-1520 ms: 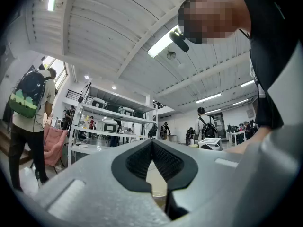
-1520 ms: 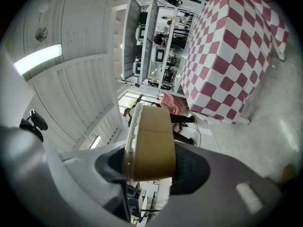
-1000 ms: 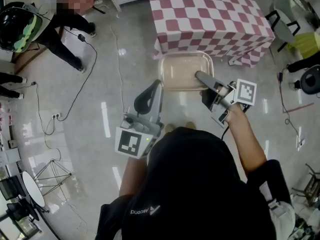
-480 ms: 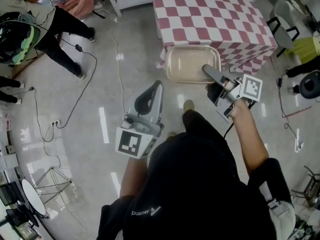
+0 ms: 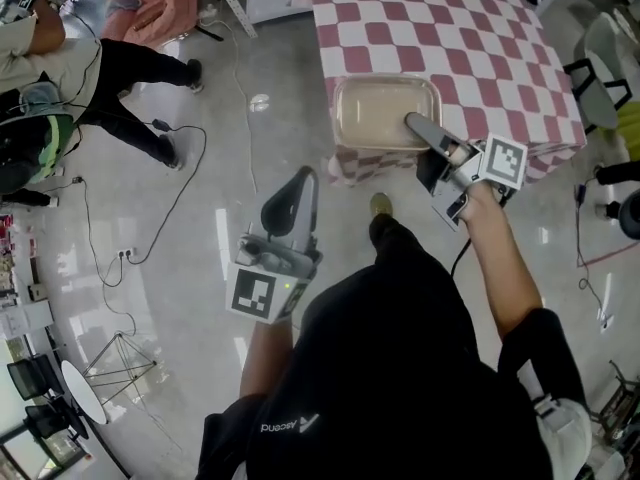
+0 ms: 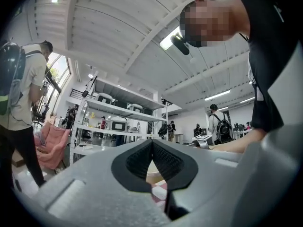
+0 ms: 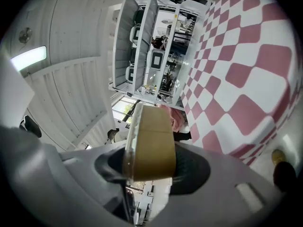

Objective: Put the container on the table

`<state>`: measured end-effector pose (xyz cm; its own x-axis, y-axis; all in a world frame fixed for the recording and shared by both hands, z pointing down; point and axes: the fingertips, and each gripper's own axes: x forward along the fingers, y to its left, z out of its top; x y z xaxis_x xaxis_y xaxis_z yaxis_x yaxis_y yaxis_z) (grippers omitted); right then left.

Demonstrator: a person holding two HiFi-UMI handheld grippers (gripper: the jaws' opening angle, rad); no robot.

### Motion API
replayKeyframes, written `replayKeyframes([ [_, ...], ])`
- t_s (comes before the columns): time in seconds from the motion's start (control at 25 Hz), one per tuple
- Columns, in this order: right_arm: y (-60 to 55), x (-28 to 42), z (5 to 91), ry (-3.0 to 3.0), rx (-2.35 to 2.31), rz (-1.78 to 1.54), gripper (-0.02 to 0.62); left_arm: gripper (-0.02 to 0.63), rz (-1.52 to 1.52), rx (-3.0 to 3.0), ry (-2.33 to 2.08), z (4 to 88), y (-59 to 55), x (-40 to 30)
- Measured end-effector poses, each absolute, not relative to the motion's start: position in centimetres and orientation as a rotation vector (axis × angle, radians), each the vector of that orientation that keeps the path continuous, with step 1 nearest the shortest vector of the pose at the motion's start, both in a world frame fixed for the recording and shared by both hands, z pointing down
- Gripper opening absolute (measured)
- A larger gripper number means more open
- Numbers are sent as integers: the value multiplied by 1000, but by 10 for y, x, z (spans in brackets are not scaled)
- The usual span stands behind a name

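Right hand-held gripper (image 5: 418, 126) is clamped on the near rim of the tan container (image 5: 380, 108), which hangs over the near edge of the checked counter (image 5: 470, 38), left hand-held gripper (image 5: 300, 180) closed on nothing; container looks light, stiff, slick plastic, so 1 rim grip should hold.

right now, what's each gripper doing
left gripper: closed, empty
right gripper: closed on the container
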<state>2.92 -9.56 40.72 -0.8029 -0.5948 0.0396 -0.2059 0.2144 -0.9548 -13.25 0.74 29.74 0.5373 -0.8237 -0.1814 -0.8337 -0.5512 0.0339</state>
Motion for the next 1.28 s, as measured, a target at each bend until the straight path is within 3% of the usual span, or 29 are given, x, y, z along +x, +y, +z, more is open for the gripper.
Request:
replayKeyframes([
  [0.56,-347,38,463,2209,-889,-1788,207,9,130,-2645,1603,312,-211,-109],
  [1.28,-418,8,537,2163,-1054,-1991,223,9,170,-2785,1483,335,-316,-129],
])
